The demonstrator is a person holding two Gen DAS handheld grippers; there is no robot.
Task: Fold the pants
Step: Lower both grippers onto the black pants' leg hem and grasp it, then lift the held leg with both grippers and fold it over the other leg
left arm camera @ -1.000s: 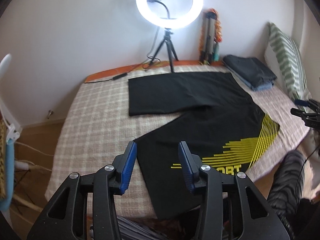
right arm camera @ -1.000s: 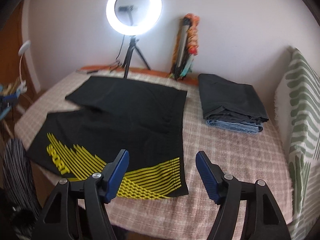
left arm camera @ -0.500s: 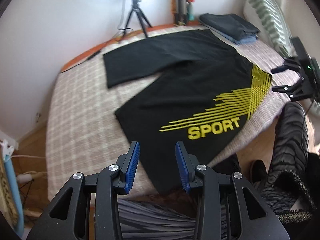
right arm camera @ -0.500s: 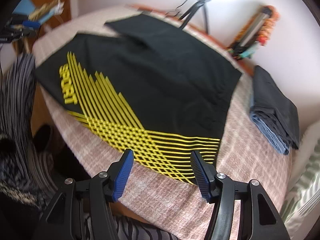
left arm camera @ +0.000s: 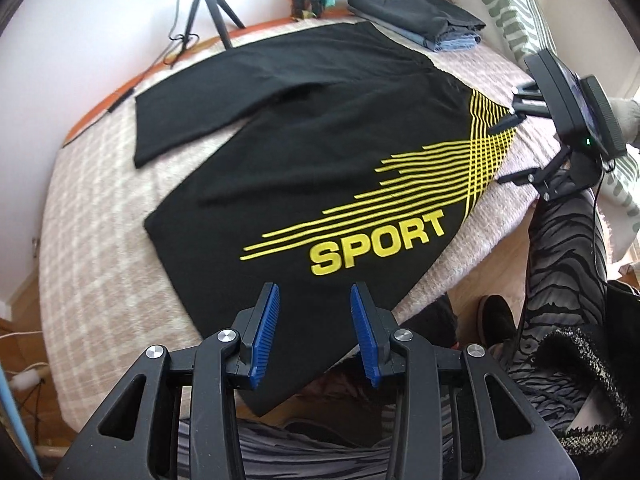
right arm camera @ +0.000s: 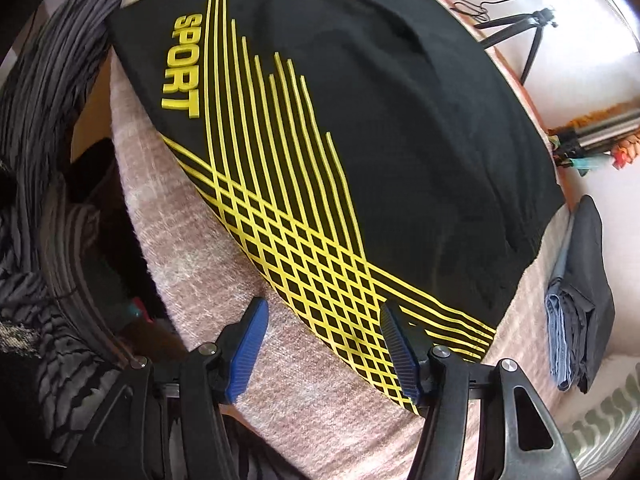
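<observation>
Your left gripper [left arm camera: 315,326] hangs above the near hem of the black pants [left arm camera: 320,152], jaws spread wide and holding nothing. The hem's lowest corner drops over the edge of the bed [left arm camera: 100,264], and where it ends beneath your gripper frame cannot be made out. Your right gripper [right arm camera: 322,346] is likewise wide apart and empty, poised over the waistband corner where the yellow stripes cross; whether either pad touches cloth cannot be told. In the left view your right gripper [left arm camera: 505,149] is partly cut off by its own body. The pants lie spread flat across the checked bed cover, SPORT lettering [left arm camera: 378,242] nearest you, the far leg angled off to the left. Beyond them sits a folded stack of clothes [left arm camera: 416,20], and a tripod [left arm camera: 210,12] whose top is cropped. Compared with half a second ago, both your grippers are lower and closer to the fabric; the pants themselves have not shifted.
</observation>
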